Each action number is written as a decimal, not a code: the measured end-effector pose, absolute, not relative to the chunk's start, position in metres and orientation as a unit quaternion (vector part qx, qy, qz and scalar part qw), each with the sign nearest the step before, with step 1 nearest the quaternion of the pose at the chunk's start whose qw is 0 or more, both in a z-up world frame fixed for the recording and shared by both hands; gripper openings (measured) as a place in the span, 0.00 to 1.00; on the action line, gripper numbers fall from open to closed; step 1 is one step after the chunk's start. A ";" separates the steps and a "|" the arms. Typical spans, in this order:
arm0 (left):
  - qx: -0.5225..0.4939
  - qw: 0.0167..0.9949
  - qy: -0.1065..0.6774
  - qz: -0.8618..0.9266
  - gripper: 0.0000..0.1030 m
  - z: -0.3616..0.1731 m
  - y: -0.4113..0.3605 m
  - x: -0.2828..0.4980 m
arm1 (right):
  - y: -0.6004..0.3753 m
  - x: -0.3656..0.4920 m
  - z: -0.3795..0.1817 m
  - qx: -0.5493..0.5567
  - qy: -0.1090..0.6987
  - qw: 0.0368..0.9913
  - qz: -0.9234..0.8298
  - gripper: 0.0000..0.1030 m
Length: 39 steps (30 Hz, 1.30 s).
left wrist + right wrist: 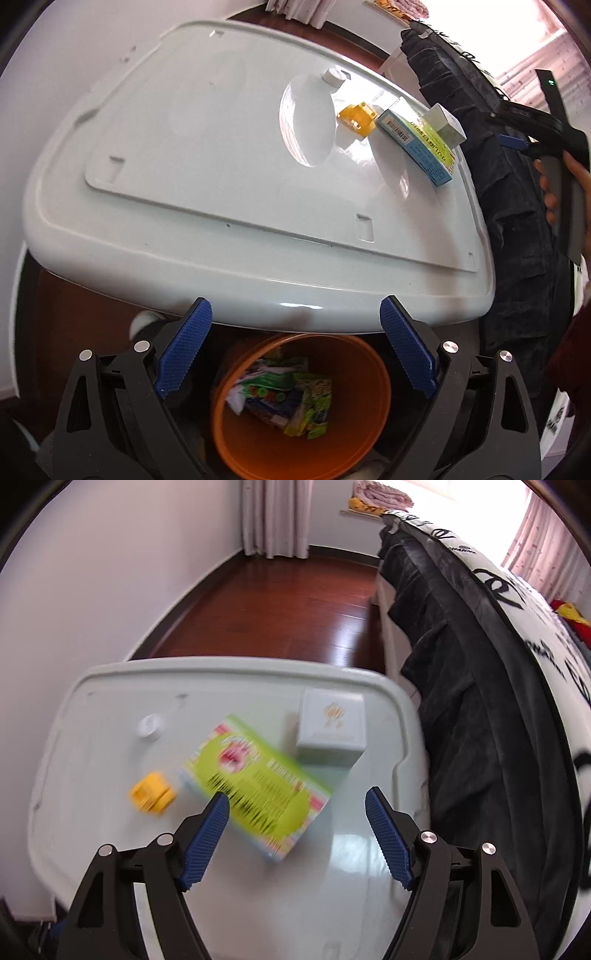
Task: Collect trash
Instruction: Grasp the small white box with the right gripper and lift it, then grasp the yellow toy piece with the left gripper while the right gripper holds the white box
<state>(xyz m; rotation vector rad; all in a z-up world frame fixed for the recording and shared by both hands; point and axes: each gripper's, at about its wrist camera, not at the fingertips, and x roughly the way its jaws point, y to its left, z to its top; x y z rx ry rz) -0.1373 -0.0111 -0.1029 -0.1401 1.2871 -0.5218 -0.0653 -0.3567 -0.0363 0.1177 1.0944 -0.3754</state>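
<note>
Left wrist view: left gripper (295,345) fingers spread, empty, above the orange bin (373,402) of wrappers (284,400). Right gripper (297,836) fingers spread over the green box (258,786), apparently not touching, near the worktop (110,849) right edge.

Barcode on green box (417,146); print blurred, nothing legible.

Orange bin (373,373), green-and-blue box (258,786)
</note>
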 end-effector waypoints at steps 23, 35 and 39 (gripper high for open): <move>-0.073 0.761 0.593 -0.253 0.87 -0.107 -0.016 -0.133 | -0.434 0.030 -0.107 0.095 0.565 0.781 -0.251 0.83; -0.071 0.763 0.591 -0.252 0.87 -0.108 -0.016 -0.133 | -0.438 0.034 -0.135 0.125 0.592 0.758 -0.243 0.62; -0.065 0.766 0.587 -0.253 0.87 -0.107 -0.018 -0.134 | -0.441 0.032 -0.139 0.144 0.588 0.758 -0.242 0.61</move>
